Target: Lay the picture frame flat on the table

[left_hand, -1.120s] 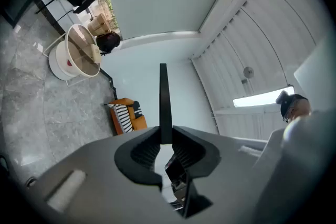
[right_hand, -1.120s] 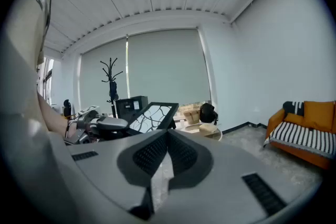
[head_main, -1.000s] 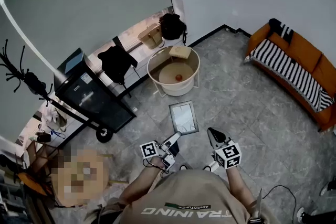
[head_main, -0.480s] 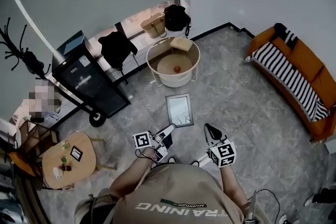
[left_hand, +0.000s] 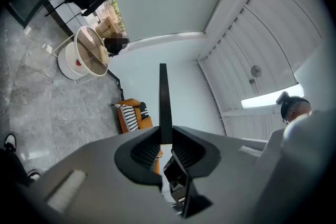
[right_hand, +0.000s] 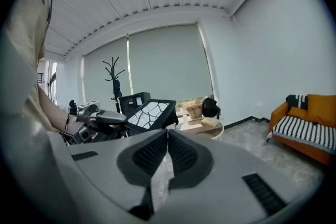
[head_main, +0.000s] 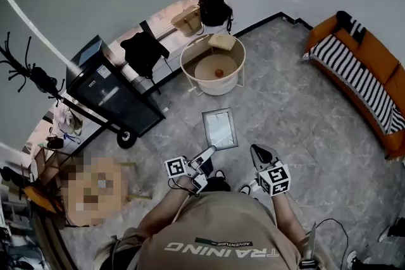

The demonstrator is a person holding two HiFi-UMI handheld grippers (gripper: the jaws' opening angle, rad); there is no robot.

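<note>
A picture frame [head_main: 219, 128] with a dark rim and glassy face hangs over the grey floor. My left gripper [head_main: 205, 157] is shut on its near edge. In the left gripper view the frame [left_hand: 163, 97] shows edge-on as a thin dark bar clamped between the pads of that gripper [left_hand: 165, 141]. The right gripper view shows the frame [right_hand: 149, 113] tilted, with the left gripper [right_hand: 97, 120] behind it. My right gripper [head_main: 258, 153] is to the frame's right, apart from it. In its own view the right gripper [right_hand: 168, 136] is shut on nothing. Beyond the frame stands a round white table [head_main: 185, 69].
The round table's rimmed top holds a small red ball [head_main: 218, 73] and a flat tan block [head_main: 223, 41]. A black cabinet on wheels [head_main: 111, 98] stands at the left, an orange sofa [head_main: 364, 69] with a striped blanket at the right. A coat stand [head_main: 28, 76] is at the far left.
The head view has swayed a little. The left gripper keeps its hold on the frame, and both grippers stay in about the same places.
</note>
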